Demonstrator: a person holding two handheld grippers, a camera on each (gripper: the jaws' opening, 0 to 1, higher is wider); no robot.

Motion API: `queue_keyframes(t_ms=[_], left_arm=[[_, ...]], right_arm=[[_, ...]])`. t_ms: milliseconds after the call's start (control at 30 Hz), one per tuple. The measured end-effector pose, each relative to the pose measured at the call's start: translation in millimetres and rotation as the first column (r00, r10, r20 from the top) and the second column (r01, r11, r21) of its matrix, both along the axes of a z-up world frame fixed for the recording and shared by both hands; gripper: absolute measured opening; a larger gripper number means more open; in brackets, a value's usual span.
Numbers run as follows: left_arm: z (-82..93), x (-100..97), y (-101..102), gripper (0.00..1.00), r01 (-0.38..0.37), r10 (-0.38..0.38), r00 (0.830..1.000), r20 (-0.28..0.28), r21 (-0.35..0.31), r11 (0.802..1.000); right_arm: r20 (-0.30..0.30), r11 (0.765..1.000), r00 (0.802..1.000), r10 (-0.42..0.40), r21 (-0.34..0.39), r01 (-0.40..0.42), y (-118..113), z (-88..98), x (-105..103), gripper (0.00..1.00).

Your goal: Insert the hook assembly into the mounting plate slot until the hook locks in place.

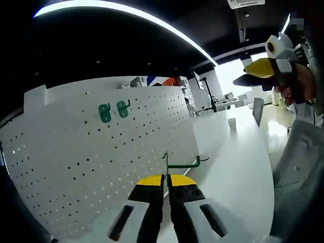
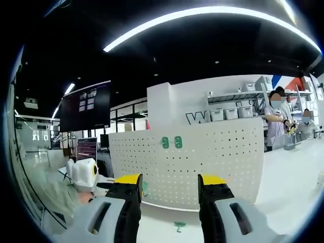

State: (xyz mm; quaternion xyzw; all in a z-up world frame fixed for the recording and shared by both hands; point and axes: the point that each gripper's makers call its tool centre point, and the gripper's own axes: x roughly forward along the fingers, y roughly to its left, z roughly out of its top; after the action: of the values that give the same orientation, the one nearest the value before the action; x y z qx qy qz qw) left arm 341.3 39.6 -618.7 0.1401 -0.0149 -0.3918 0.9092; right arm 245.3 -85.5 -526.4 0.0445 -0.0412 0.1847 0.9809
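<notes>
a green wire hook (image 1: 178,164) sits clamped at its upright end between the closed yellow-tipped jaws of the left gripper (image 1: 165,183), its arm pointing away from the white pegboard (image 1: 76,147) toward the table's (image 1: 238,167) far edge, close to the board's lower corner. two green hooks (image 1: 112,110) hang side by side high on the pegboard, and another small green hook (image 2: 179,226) lies on the table below the board's bottom edge. the right gripper (image 2: 169,185) holds its jaws apart and grips nothing, facing the board.
</notes>
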Motion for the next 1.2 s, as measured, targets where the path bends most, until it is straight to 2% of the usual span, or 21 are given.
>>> queue_keyframes(t_ms=[200, 267, 333, 433, 667, 800, 967, 1200], left_arm=[[11.6, -1.7, -0.2, 0.03, -0.012, 0.012, 1.0, 0.01, -0.056, 0.998], [17.3, -3.3, -0.1, 0.03, -0.014, 0.015, 1.0, 0.022, -0.076, 0.997], [22.8, -3.7, 0.8, 0.03, -0.018, 0.021, 0.999, 0.024, -0.106, 0.994], [32.9, -6.6, 0.9, 0.03, -0.02, 0.024, 0.999, 0.029, -0.15, 0.989], [47.8, -14.3, -1.5, 0.03, -0.007, 0.015, 0.999, 0.041, -0.201, 0.98], [53.6, -17.7, -2.2, 0.03, -0.005, 0.015, 0.999, 0.04, -0.233, 0.972], [60.9, -21.5, -0.5, 0.03, -0.018, 0.032, 0.998, 0.046, -0.281, 0.959], [72.1, -28.2, -4.7, 0.03, 0.007, 0.009, 0.999, 0.047, -0.335, 0.942]], right_arm=[[0.018, 1.0, 1.0, 0.008, 0.001, -0.008, 2.7, 9.1, 0.1, 0.42], [0.027, 1.0, 1.0, 0.012, -0.025, -0.011, 4.2, 10.6, 0.2, 0.41], [0.022, 1.0, 1.0, 0.019, -0.003, -0.019, 5.1, 11.9, 0.4, 0.41], [0.028, 1.0, 0.999, 0.022, -0.011, -0.022, 6.6, 14.5, 0.1, 0.41], [0.044, 0.999, 0.998, 0.041, -0.003, -0.041, 11.8, 23.1, -0.8, 0.4], [0.057, 0.998, 0.997, 0.056, -0.03, -0.054, 15.7, 25.2, -1.6, 0.35], [0.047, 0.997, 0.996, 0.074, -0.019, -0.073, 19.7, 24.8, -1.6, 0.31], [0.054, 0.993, 0.992, 0.114, -0.006, -0.114, 29.1, 30.5, -2.5, 0.25]])
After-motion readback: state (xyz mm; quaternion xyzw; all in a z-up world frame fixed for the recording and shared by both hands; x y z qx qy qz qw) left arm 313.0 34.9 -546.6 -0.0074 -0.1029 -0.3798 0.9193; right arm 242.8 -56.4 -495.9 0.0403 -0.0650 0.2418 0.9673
